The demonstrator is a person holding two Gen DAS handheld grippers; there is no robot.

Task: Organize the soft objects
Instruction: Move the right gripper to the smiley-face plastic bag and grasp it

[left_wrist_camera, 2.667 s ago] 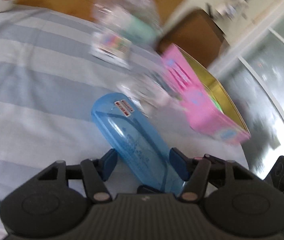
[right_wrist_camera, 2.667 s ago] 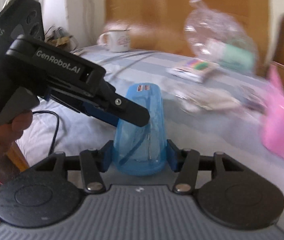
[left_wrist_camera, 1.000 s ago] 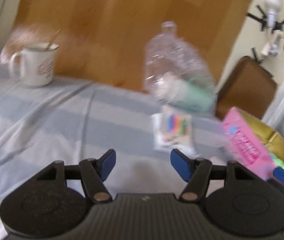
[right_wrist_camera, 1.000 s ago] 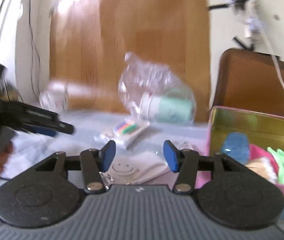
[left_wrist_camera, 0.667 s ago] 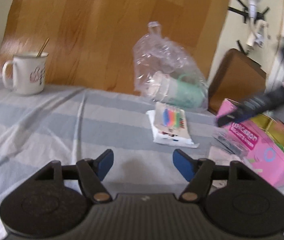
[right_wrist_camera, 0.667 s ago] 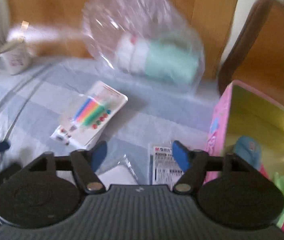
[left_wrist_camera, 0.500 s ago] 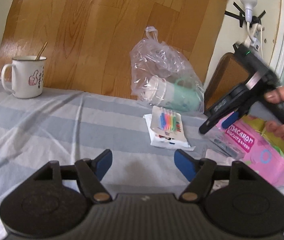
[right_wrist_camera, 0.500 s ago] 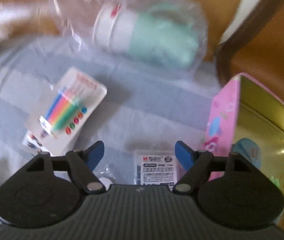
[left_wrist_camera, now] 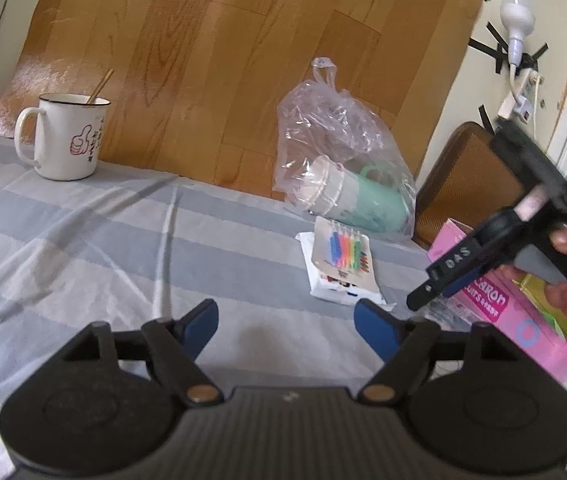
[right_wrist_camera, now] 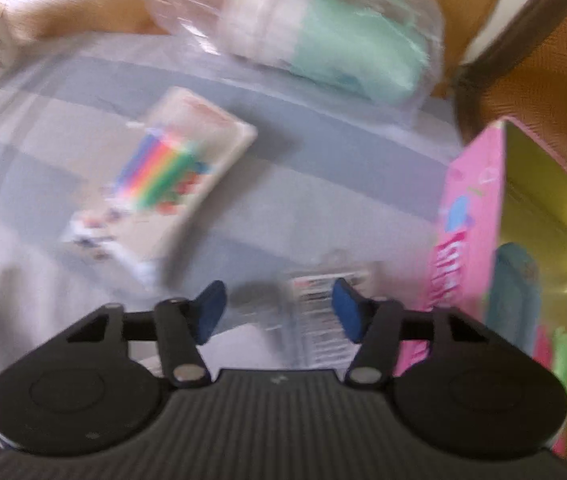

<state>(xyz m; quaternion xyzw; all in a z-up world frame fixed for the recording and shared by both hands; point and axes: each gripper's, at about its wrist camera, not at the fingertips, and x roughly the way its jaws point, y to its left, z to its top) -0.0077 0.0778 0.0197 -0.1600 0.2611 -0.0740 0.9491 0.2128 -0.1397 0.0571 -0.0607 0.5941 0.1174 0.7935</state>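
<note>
My left gripper (left_wrist_camera: 285,320) is open and empty above the striped tablecloth (left_wrist_camera: 83,240). My right gripper (right_wrist_camera: 275,310) is open and empty, low over a small clear packet with a printed label (right_wrist_camera: 323,312). It also shows in the left wrist view (left_wrist_camera: 439,288) beside the pink tin box (left_wrist_camera: 495,304). The pink box (right_wrist_camera: 467,216) is open, with a blue case (right_wrist_camera: 515,288) and pink and green soft items inside. A pack of coloured candles (left_wrist_camera: 343,264) lies flat on the cloth; it also shows in the right wrist view (right_wrist_camera: 175,168).
A clear plastic bag with a mint and white cup (left_wrist_camera: 347,184) lies at the back against the wooden board (left_wrist_camera: 243,60). A white mug (left_wrist_camera: 67,140) stands at the back left. A brown chair back (left_wrist_camera: 467,184) stands behind the box.
The blue case has left both grippers and lies in the pink box. Both grippers have opened. My right gripper has moved down toward the small packet beside the box.
</note>
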